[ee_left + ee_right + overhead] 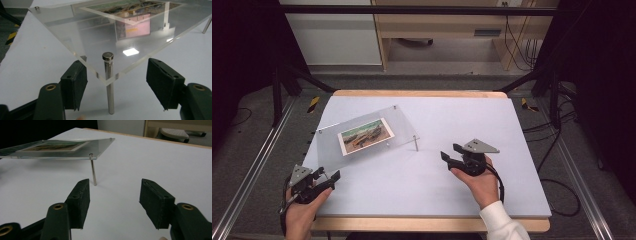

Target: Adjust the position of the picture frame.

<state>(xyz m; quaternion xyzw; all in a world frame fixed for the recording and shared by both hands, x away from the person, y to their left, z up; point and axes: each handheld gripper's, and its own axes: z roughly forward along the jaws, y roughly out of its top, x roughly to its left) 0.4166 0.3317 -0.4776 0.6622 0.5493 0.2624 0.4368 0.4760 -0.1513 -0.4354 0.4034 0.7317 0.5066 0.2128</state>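
A clear acrylic plate [403, 125] stands raised on thin metal pins on the white table, with a landscape photo [365, 135] lying flat in it. My left gripper [328, 174] is open at the plate's near left corner. In the left gripper view its jaws stand on either side of the corner pin [109, 85], without touching it, under the plate [75, 32]. My right gripper [450, 151] is open to the right of the plate, apart from it. In the right gripper view another pin [93, 170] stands ahead of the left jaw, holding the plate [100, 147].
The white tabletop [472, 115] has a wooden edge and dark frame rails along both sides. Cables [557, 150] lie on the floor at the right. A cabinet and a desk stand beyond the far edge. A chair base [175, 132] sits on the floor past the table.
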